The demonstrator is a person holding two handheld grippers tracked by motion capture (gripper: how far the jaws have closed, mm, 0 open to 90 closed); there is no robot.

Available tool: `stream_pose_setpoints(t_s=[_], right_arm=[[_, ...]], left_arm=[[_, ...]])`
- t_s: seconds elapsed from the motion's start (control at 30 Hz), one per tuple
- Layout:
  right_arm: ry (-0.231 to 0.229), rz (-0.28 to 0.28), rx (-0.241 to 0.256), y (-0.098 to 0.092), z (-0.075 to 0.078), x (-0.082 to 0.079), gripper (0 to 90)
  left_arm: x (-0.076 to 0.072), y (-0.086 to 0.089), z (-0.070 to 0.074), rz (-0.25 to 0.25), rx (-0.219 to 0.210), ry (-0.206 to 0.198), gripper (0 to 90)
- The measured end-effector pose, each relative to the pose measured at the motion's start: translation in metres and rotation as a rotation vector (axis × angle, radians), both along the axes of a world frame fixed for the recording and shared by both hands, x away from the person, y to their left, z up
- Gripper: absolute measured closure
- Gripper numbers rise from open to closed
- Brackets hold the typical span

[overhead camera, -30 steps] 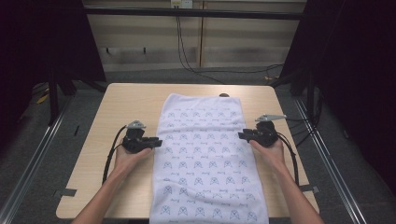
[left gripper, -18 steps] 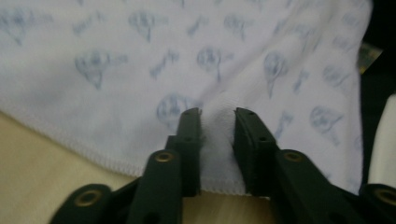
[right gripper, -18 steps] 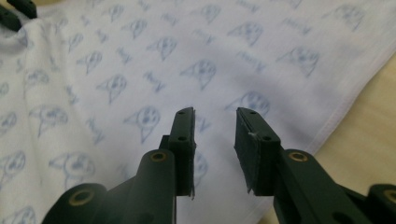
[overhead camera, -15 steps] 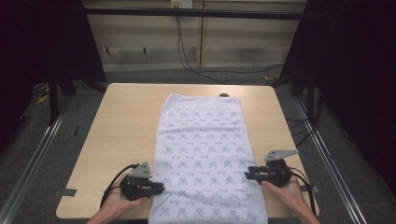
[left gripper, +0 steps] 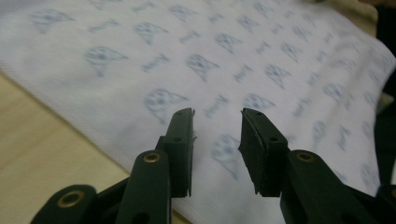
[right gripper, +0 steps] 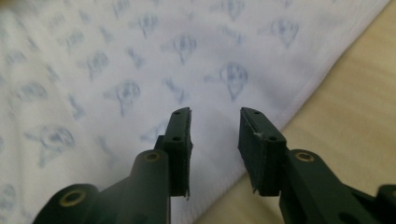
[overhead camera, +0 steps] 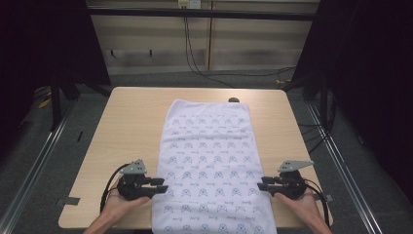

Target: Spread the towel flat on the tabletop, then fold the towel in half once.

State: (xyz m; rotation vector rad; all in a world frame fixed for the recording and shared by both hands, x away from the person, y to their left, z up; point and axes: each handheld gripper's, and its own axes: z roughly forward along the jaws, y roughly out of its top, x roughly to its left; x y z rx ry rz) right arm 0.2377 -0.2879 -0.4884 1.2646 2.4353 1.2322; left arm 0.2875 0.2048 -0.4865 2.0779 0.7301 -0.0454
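Patterned white towel (overhead camera: 209,165) lies flat lengthwise on the table (overhead camera: 126,122), its hems just ahead of both jaw pairs. Left gripper (overhead camera: 163,185) and right gripper (overhead camera: 260,185): jaws apart, empty. Slide each lower jaw under its hem; close both together, evenly.

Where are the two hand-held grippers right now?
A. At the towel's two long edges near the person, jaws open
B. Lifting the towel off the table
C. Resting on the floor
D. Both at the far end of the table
A: the left gripper and right gripper flank the flat towel at its near end, jaws apart.
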Motion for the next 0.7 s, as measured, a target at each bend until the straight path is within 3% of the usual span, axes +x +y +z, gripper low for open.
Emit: stream_pose_setpoints(t_s=[0.03, 0.07, 0.13, 0.17, 0.3, 0.37, 0.4, 0.47, 0.53, 0.57, 0.6, 0.7], right_arm=[[0.0, 0.0, 0.0, 0.0, 0.0, 0.0, 66.0], [-0.019, -0.017, 0.044, -0.001, 0.003, 0.002, 66.1], [-0.059, -0.034, 0.073, 0.0, 0.008, 0.007, 66.4], [-0.077, -0.036, 0.068, 0.001, 0.009, 0.01, 66.2], [-0.085, -0.033, 0.04, 0.007, 0.008, 0.021, 62.0], [-0.087, -0.031, 0.037, 0.009, 0.008, 0.028, 60.1], [-0.082, -0.033, 0.035, 0.011, 0.008, 0.037, 57.4], [-0.08, -0.029, 0.03, 0.013, 0.007, 0.042, 56.1], [-0.064, -0.033, 0.008, 0.016, 0.003, 0.054, 54.7], [-0.055, -0.031, -0.001, 0.018, 0.001, 0.062, 54.0], [-0.048, -0.022, -0.061, 0.024, -0.003, 0.078, 52.4], [-0.035, -0.035, -0.049, 0.029, -0.006, 0.092, 51.1]], left_arm=[[0.0, 0.0, 0.0, 0.0, 0.0, 0.0, 67.3], [0.005, 0.001, 0.0, 0.009, -0.011, -0.005, 67.3], [0.015, 0.002, 0.0, 0.04, -0.003, -0.023, 68.0], [0.02, 0.002, -0.001, 0.056, -0.013, -0.019, 67.7], [0.036, 0.0, -0.006, 0.096, 0.031, -0.022, 64.7], [0.043, 0.0, -0.008, 0.121, 0.021, -0.02, 64.5], [0.049, -0.002, -0.01, 0.115, 0.05, -0.012, 63.6], [0.052, -0.003, -0.011, 0.125, 0.061, -0.028, 63.6], [0.061, -0.003, -0.012, 0.154, 0.053, -0.047, 63.7], [0.066, -0.004, -0.013, 0.168, 0.081, -0.052, 63.1], [0.074, -0.004, -0.015, 0.184, 0.073, -0.047, 57.4], [0.078, -0.006, -0.018, 0.191, 0.076, -0.05, 54.0]])
